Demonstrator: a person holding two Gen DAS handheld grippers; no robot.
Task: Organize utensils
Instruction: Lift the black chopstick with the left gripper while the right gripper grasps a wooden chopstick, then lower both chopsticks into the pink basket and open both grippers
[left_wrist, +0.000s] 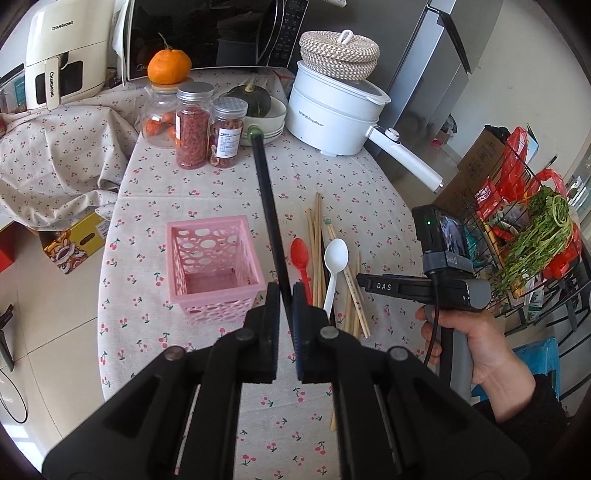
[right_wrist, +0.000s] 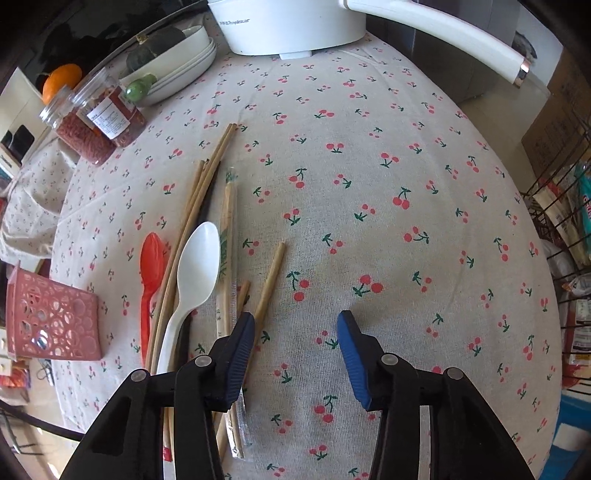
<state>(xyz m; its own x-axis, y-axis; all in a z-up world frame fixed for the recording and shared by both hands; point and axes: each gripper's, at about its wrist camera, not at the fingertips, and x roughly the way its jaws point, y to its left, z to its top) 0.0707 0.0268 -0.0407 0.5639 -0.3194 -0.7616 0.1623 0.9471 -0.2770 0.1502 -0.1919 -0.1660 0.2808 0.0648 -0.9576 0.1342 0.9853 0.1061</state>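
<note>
Left wrist view: left gripper (left_wrist: 285, 295) clenched on black chopstick (left_wrist: 266, 206) — pink basket (left_wrist: 213, 271) just left of fingers, drop next; right gripper (right_wrist: 295, 332) spread, holding nothing.

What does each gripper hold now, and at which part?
The left gripper is shut on the black chopstick, gripping its near end; the green-tipped end points away. The right gripper is open above the tablecloth, holding nothing.
</note>
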